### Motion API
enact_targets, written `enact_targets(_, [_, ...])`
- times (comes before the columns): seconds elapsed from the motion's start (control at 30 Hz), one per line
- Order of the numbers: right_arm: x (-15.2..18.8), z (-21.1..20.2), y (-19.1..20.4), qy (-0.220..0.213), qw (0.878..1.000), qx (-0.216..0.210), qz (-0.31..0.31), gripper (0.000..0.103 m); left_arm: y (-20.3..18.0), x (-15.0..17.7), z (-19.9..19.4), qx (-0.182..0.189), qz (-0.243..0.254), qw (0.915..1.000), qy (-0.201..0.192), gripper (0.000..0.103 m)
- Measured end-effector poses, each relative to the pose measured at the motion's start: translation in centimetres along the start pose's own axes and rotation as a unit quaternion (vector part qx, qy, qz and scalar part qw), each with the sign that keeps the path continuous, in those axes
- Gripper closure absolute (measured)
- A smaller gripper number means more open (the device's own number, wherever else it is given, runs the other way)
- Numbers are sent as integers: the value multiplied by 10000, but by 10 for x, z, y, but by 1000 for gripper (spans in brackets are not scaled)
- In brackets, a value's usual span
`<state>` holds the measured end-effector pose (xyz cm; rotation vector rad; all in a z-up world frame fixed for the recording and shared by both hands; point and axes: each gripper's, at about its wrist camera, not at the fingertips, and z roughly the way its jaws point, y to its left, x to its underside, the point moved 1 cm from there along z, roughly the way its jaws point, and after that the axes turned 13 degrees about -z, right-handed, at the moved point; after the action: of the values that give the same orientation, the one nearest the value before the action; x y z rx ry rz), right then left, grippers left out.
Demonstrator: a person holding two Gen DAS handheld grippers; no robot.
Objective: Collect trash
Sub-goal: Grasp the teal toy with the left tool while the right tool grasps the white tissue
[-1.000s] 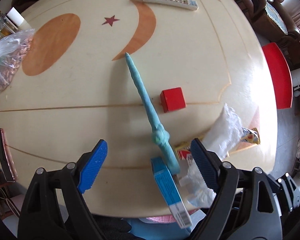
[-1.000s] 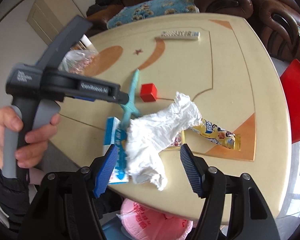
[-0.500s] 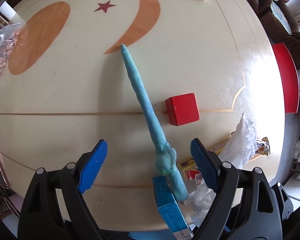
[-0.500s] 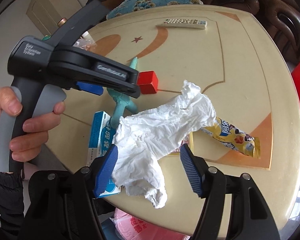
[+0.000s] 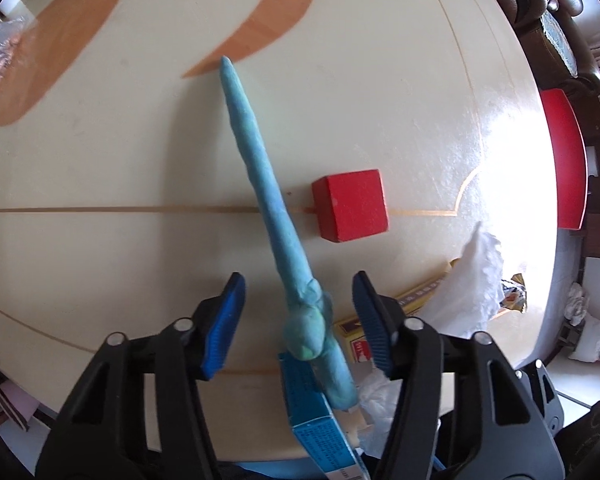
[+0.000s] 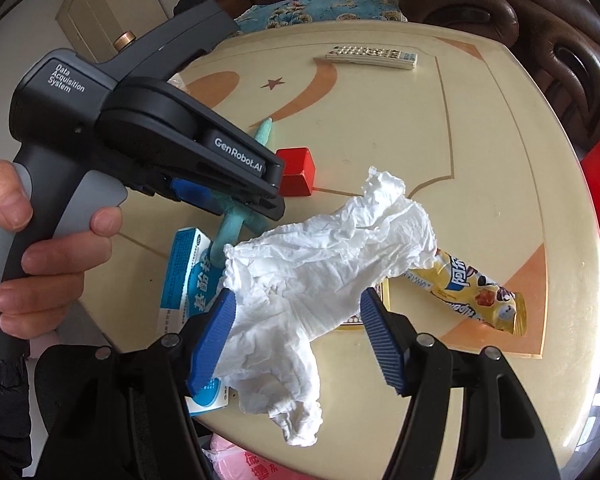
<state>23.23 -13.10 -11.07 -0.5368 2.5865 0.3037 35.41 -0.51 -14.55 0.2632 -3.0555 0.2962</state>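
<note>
Left gripper [image 5: 298, 320]: we saw its jaws spread apart, straddling the thick end of the blue clay stick [image 5: 266, 200], not touching it.
Right gripper [image 6: 296, 336]: its jaws stood apart around the crumpled white tissue [image 6: 320, 264], nothing clamped.
Tissue: it lay at the near edge of the surface [image 6: 480, 152], over the blue box [image 6: 184, 280] and the yellow snack wrapper [image 6: 480, 292].
Red cube [image 5: 352, 204]: we found it just right of the clay stick.
Remote control [image 6: 372, 56]: far side.

Open left claw [image 5: 298, 322] astride blue clay stick [image 5: 268, 196]
</note>
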Motion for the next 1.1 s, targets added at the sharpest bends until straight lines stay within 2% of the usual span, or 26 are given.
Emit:
enact_targets(0.13, [2,-2,5,-56,9999,7,-86,39,1,-5,-1,48,-120,9999,-42,53])
enact_targets(0.2, [1,-2,9,-65,9999,30,-132,39,1,-3,-1,56,-175,9998,-41,63])
enact_targets(0.37, [3,-3,19,-133,9997,-110,-154,39,-4,-4,1,40,-113,9999,-49,72])
enact_targets(0.5, [3,-5,27,-168,9994,-148,-269,39,-4,-8,1,50,-127,9999,-68,73])
enact_targets(0.63, [9,-9,31,-215,9982,-458,-327,39,-3,-4,1,54,-98,9999,-70,73])
enact_targets(0.8, [18,-7,23,-166,9989,-384,-233,39,-1,0,-1,45,-16,9999,-107,73])
enact_targets(0.93, [20,-4,26,-254,9971,-706,-104,39,-8,4,-2,-17,51,9998,-181,74])
enact_targets(1.03, [16,5,37,-71,9986,-373,-361,37,-8,8,-1,41,33,9998,-172,78])
enact_targets(1.1, [18,11,39,-63,9984,-425,-368,37,-5,7,-1,113,8,9998,-139,79])
